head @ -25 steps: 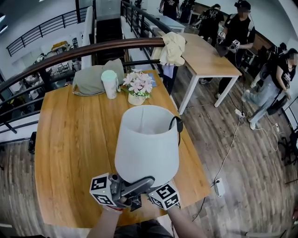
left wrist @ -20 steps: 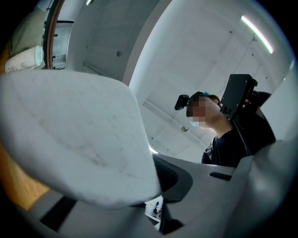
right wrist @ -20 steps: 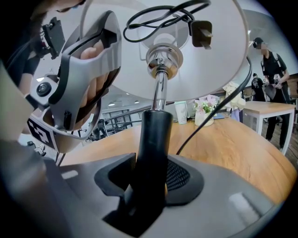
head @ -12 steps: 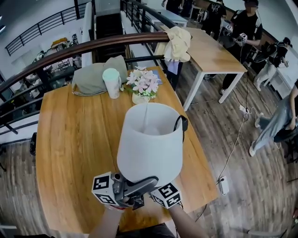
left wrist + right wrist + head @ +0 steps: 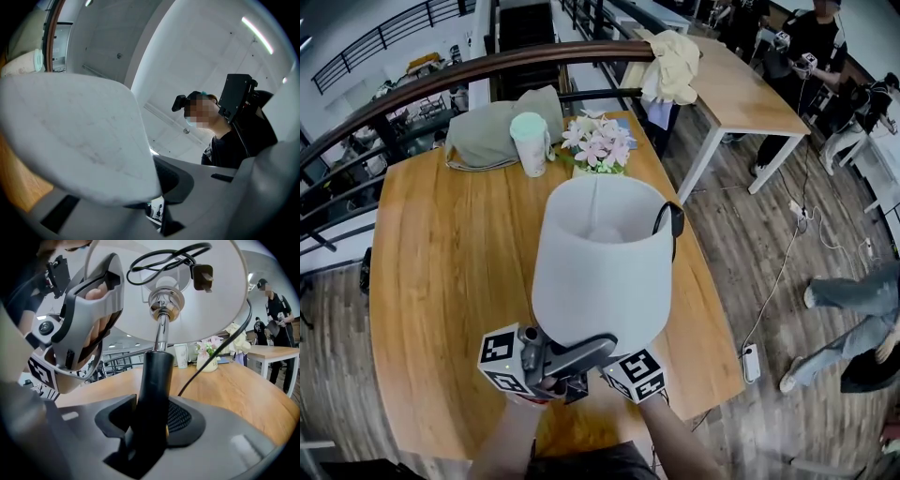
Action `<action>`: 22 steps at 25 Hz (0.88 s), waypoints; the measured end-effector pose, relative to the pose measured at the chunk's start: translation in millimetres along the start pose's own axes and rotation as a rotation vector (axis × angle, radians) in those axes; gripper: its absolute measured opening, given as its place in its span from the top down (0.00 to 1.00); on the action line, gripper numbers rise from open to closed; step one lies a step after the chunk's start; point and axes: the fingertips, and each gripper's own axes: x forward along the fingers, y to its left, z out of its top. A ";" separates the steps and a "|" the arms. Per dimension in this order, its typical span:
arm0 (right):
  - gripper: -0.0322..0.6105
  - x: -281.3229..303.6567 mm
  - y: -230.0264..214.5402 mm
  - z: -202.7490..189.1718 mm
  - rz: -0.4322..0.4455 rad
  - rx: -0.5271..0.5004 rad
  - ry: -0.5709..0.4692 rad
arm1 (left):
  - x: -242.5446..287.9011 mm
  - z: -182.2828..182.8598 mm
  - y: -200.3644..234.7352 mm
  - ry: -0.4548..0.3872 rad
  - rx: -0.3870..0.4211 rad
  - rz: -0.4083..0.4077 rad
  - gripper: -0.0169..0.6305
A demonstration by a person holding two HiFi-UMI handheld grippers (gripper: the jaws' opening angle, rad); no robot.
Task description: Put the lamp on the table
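One vase (image 5: 208, 363) holds pink flowers (image 5: 598, 145), just beyond the lamp (image 5: 602, 272).

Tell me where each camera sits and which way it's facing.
Head view: on the person's head, looking down at lamp and table; both forearms show.
Left gripper view: on the left gripper, tilted up past the shade; its fingers show.
Right gripper view: on the right gripper, facing the stem, table beyond; its fingers show.
All three share the lamp.

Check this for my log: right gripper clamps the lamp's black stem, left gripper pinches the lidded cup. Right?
No: the left gripper pinches the white tapered lampshade at its bottom edge, per the left gripper view. The right gripper does clamp the black stem.
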 end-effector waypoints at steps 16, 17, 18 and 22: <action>0.63 0.8 4.9 0.5 0.021 -0.069 0.003 | -4.4 0.5 -3.0 -0.032 0.021 0.003 0.95; 0.63 0.4 5.4 2.9 0.016 -0.077 -0.006 | -4.4 -0.1 -3.4 -0.033 0.023 0.004 0.95; 0.63 -0.2 5.7 5.1 0.013 -0.082 -0.014 | -4.4 -0.8 -3.8 -0.034 0.024 0.007 0.95; 0.63 -2.8 4.9 0.9 0.016 -0.071 0.011 | -3.4 -3.9 -5.3 -0.023 0.029 0.010 0.96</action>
